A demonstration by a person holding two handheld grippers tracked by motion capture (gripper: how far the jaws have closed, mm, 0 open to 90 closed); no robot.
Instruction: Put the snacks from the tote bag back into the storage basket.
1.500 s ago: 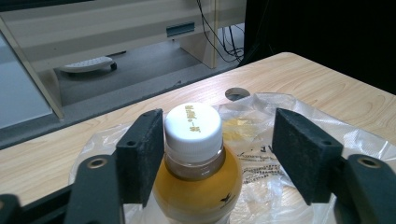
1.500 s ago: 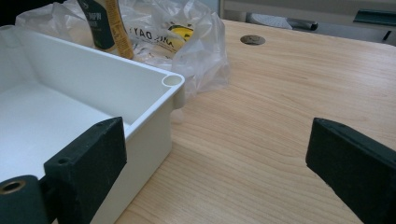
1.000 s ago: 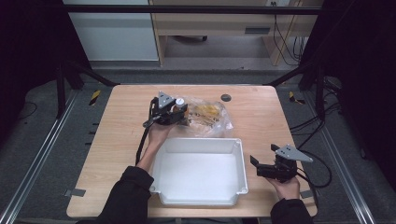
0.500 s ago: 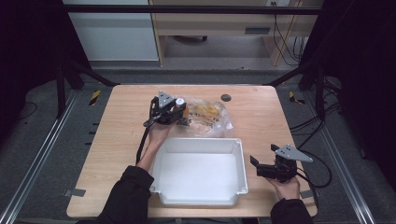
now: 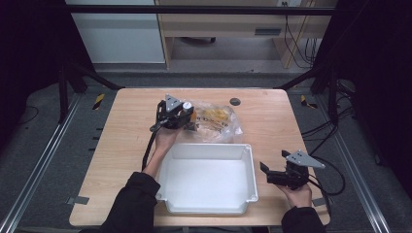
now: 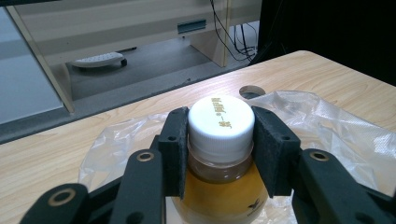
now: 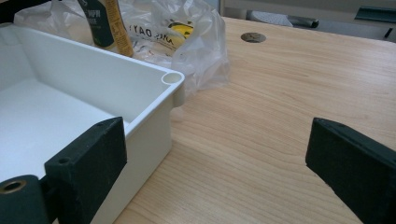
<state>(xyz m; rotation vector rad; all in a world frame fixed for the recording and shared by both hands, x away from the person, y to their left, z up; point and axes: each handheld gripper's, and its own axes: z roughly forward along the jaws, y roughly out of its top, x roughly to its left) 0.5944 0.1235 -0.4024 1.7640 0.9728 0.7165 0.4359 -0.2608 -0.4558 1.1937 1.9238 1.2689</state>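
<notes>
A bottle of amber liquid with a white screw cap (image 6: 220, 122) stands upright at the edge of a clear plastic bag (image 5: 218, 121). My left gripper (image 6: 220, 128) is shut on the bottle, its pads pressed to both sides of the cap; the jaws have just been closing on it. From above, the left gripper (image 5: 187, 119) sits at the bag's left end, behind the white bin (image 5: 209, 146). My right gripper (image 5: 265, 169) rests open near the table's front right, just right of the bin. Nothing is between the right gripper's (image 7: 217, 154) pads. The bottle (image 7: 109, 25) shows beyond the bin wall (image 7: 93, 70).
The bag (image 7: 187, 32) holds other yellow packaged items. A round cable hole (image 5: 235, 101) is in the tabletop behind the bag. Bare wood (image 5: 282, 126) lies right of the bag and bin. Beyond the table's far edge are a desk and cables.
</notes>
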